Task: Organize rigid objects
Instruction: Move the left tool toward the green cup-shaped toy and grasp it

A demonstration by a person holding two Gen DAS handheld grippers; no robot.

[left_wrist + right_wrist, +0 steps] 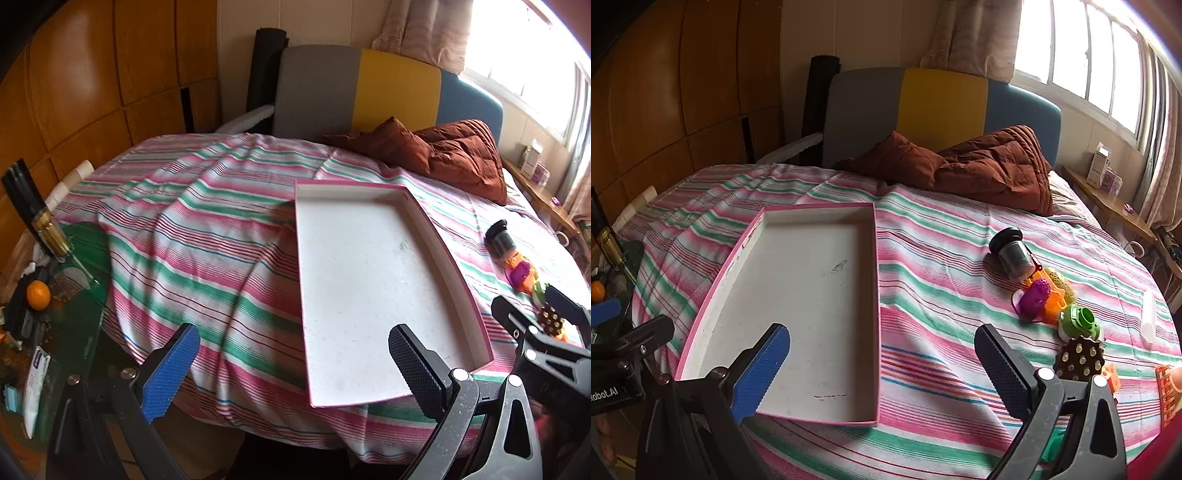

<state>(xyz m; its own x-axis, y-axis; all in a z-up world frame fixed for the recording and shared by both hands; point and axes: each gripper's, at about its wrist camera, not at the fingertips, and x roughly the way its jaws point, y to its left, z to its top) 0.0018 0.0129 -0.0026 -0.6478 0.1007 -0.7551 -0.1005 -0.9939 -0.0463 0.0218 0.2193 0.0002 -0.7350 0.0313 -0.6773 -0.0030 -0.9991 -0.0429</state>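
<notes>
Tongs [882, 363] just above tray [812, 280]

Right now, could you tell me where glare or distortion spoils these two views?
Left wrist view: the window is blown out white, and fisheye bends the tray edges. Right wrist view: the window glares, and the bedspread curves at the edges.
</notes>
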